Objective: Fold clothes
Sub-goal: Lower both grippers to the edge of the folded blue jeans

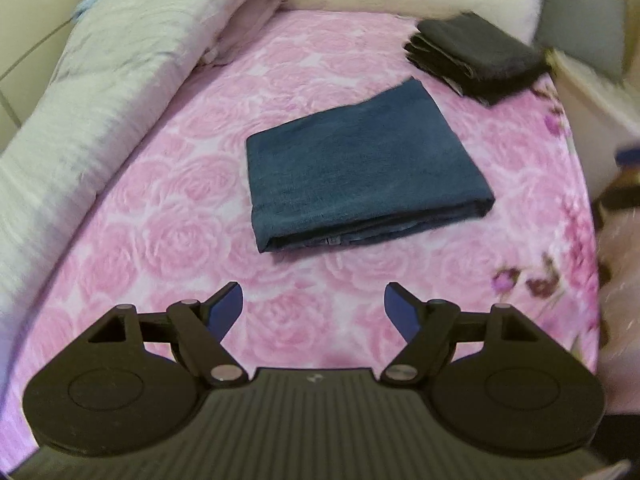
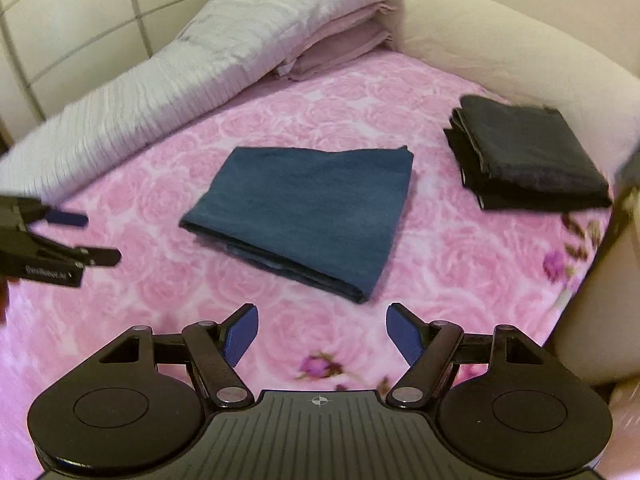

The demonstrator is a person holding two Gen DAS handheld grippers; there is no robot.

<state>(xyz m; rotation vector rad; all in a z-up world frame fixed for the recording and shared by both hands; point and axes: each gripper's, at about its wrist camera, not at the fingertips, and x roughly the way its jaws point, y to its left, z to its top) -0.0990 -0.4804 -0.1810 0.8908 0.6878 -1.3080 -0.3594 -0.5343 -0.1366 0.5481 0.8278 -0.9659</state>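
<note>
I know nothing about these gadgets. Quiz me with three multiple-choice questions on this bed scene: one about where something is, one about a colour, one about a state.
1. Where does the black pile lie relative to the blue garment, in the right wrist view?
A. On top of it
B. Apart, to its right and further back
C. Under it

2. What colour is the bedspread?
A. Green stripes
B. Plain white
C. Pink with roses

3. What state is the blue garment in?
A. Folded flat
B. Hanging from a gripper
C. Spread out full length

Answers:
1. B: bare bedspread shows between the two.
2. C: pink rose pattern covers the bed.
3. A: it lies as a neat layered rectangle, while the left gripper and right gripper stand open and empty in front of it.
</note>
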